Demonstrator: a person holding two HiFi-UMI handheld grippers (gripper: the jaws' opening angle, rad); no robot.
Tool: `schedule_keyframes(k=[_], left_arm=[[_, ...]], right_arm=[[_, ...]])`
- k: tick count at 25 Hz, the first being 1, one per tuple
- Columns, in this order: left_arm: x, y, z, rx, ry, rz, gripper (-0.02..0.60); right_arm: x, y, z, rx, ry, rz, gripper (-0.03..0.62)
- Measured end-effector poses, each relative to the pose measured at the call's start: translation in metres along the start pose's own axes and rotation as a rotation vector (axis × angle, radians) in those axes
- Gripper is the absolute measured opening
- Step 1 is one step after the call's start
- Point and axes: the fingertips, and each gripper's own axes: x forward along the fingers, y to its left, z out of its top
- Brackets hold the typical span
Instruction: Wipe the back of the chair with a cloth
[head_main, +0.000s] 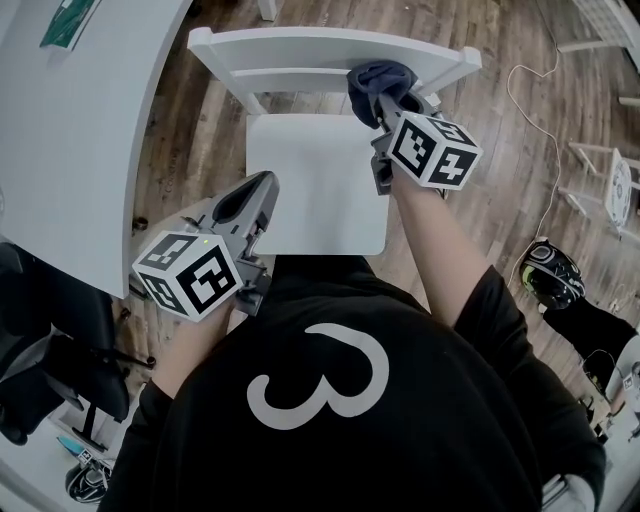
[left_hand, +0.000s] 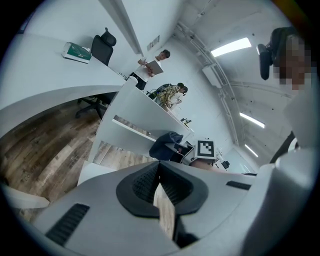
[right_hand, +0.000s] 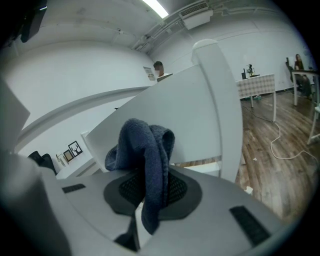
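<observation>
The right gripper (head_main: 380, 100) is clamped on a dark blue cloth (head_main: 378, 78), and in the head view the bunched cloth sits against the top rail of the white chair's backrest (head_main: 300, 45), near the rail's right end. The right gripper view shows the same hold from close by. The cloth (right_hand: 147, 150) is pinched between the two black pads, one fold rising in a hump above the jaws and a loose tail hanging down between them. The broad white backrest (right_hand: 185, 115) stands right behind it, with its end post to the right. The right forearm reaches forward over the right side of the seat (head_main: 320, 190), and the marker cube (head_main: 433, 148) lies just behind the gripper. The left gripper (head_main: 262, 185) is held low at the seat's left front corner, apart from the backrest. Its own cube (head_main: 188, 272) is near the person's black shirt (head_main: 330, 390). In the left gripper view its jaws are together at the tips with nothing between them, and only a sliver of wooden floor shows in the gap behind the pads. That view also takes in the cloth (left_hand: 165, 145) at the backrest (left_hand: 125, 112) from the side. A white desk (head_main: 70, 130) curves along the left of the chair, and a white cable (head_main: 540, 130) trails over the wooden floor (head_main: 480, 190) to the right
</observation>
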Motion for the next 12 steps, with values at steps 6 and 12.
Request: schedule_keyframes(k=[6, 12], left_arm=[[0.014, -0.018, -0.008, 0.009, 0.012, -0.009, 0.014], [0.024, -0.027, -0.01, 0.018, 0.02, -0.013, 0.014]], right_arm=[[-0.019, -0.034, 0.006, 0.019, -0.012, -0.036, 0.052], [-0.032, -0.06, 0.01, 0.038, -0.032, -0.066, 0.052]])
